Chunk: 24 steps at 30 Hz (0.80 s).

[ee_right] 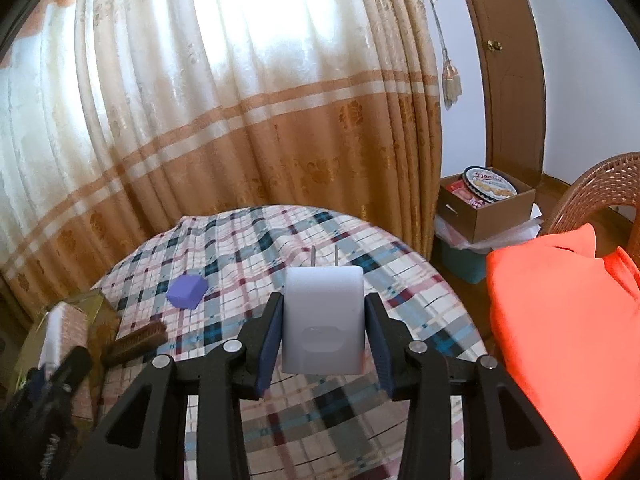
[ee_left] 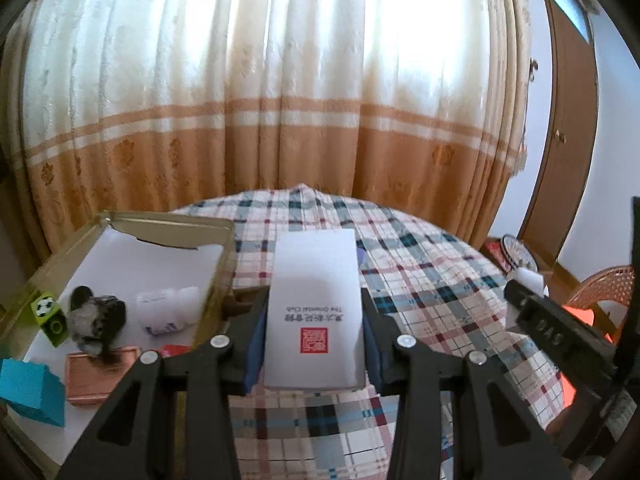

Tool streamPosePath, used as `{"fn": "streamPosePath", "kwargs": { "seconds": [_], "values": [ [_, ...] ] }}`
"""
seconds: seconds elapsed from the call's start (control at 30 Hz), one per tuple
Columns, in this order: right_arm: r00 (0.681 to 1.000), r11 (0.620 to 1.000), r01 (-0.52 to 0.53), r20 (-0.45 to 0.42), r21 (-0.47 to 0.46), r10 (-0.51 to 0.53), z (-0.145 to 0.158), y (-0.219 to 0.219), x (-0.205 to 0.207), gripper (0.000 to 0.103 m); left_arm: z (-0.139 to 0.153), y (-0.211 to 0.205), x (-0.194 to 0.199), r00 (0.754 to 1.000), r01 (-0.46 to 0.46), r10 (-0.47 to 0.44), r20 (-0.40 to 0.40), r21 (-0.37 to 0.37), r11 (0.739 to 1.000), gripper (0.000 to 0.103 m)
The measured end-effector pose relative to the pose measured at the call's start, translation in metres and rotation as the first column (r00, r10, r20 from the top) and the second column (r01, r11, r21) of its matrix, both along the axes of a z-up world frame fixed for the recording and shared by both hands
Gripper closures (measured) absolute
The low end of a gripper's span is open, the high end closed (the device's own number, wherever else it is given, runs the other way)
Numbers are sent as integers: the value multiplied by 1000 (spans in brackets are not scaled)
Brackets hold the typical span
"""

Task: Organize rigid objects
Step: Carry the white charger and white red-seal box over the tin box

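Both tongs clenched: left tongs (ee_left: 314, 344) grip white box (ee_left: 316, 308); right tongs (ee_right: 324, 340) grip charger (ee_right: 323, 320).

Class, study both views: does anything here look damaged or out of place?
Yes. The gold box at the left has a torn, jagged inner flap along its far wall. A purple block lies alone on the checked tablecloth.

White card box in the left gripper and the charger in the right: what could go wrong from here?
The white card box juts well past the left gripper; it may pivot or snag the gold tray. The right gripper pinches the smooth white charger, prongs forward; it could slip or catch the plaid cloth.
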State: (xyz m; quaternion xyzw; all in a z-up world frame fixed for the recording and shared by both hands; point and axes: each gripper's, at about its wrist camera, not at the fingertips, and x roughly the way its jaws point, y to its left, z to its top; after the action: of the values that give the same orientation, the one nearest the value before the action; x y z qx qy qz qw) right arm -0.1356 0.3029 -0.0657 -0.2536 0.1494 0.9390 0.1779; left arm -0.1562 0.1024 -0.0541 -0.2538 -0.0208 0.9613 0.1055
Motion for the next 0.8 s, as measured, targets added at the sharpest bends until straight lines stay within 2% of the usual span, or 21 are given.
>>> {"fn": "streamPosePath", "kwargs": {
  "seconds": [0.33,0.47,0.57,0.8],
  "values": [
    [999,1000,25,-29,15,-24,4,-4,6,60,3,-29,25,997,-23,24,-70,15,1000,63],
    [999,1000,19,-36,10,-18,5,-8,7,60,5,-38,34,991,-63,62,-121,-3,998,63],
    [999,1000,7,-39,-4,-7,5,-14,9,60,6,-49,37,989,-77,79,-125,23,997,63],
    [998,999,-34,-44,3,34,7,-31,9,60,7,-63,42,986,-98,101,-135,23,995,63]
  ]
}}
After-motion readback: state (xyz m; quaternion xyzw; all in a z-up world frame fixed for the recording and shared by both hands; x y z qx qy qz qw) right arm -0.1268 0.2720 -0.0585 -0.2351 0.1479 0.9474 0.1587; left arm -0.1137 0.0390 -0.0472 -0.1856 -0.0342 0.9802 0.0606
